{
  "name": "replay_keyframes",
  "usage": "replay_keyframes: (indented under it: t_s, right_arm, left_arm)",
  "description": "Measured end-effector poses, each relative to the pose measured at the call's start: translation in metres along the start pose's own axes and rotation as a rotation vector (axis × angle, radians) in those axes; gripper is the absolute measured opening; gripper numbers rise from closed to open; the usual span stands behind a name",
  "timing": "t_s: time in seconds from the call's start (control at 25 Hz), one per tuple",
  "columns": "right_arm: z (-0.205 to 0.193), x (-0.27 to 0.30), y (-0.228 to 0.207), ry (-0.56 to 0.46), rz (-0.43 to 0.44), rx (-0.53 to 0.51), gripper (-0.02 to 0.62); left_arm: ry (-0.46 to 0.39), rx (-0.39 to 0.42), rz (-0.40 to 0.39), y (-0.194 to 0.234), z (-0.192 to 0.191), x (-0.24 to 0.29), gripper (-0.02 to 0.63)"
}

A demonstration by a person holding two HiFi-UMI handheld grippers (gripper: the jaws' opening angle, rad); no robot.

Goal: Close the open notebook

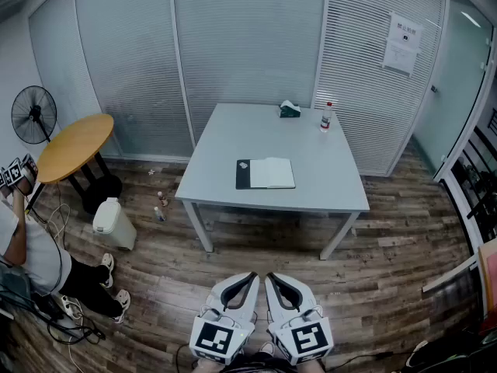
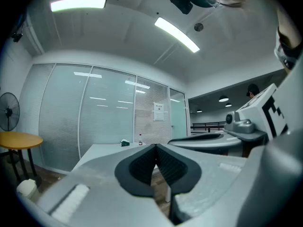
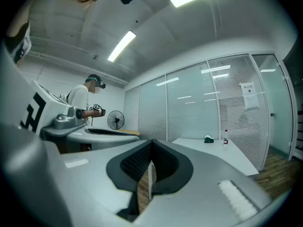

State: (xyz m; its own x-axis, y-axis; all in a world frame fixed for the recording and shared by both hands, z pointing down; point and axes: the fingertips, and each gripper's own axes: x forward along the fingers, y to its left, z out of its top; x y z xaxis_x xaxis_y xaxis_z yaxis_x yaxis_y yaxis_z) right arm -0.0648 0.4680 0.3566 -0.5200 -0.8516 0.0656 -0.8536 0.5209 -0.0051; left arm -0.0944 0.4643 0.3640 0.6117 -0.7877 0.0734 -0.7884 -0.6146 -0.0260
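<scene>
The left hand-held gripper [image 1: 250,277] and the right hand-held gripper [image 1: 272,277] sit side by side at the near edge of the head view, held level and aimed at the counter [image 1: 233,138]. Each one's own view shows its ribbed pads meeting at the tips with nothing caught between them, so both are fully closed and empty. Holding them low, together and closed looks like a ready pose for a person standing well back from the work, with no reach begun.

Beyond a stretch of wooden floor [image 1: 373,286] stands the grey counter, and the open notebook [image 1: 265,173] lies flat on it, near its near edge and roughly midway along. The notebook has a dark leaf on the left and pale pages on the right. It lies almost straight ahead of both grippers, so either one could get to it. Lying flat near that edge probably means a jaw can slip under one side and fold it over without leaning far across.

A green tissue box [image 1: 290,109] and a small bottle [image 1: 326,117] stand at the far side of the counter, well apart from the notebook and unlikely to get in the way. To the left, off the counter, are a round yellow table [image 1: 74,146], a fan [image 1: 33,115], a pale bin [image 1: 112,222] and a crouching person [image 1: 35,259].

The task appears not yet started.
</scene>
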Motion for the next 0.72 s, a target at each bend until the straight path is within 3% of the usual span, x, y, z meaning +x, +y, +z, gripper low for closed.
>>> replay_keyframes:
  t_s: [0.24, 0.72]
  right_arm:
    - [-0.001, -0.009, -0.012, -0.01, 0.012, 0.032, 0.003]
    - [-0.015, -0.024, -0.038, 0.03, 0.037, 0.028, 0.003]
  left_arm:
    - [-0.013, -0.08, -0.009, -0.013, 0.003, 0.008, 0.005]
    - [0.009, -0.091, 0.024, -0.034, -0.005, 0.024, 0.005]
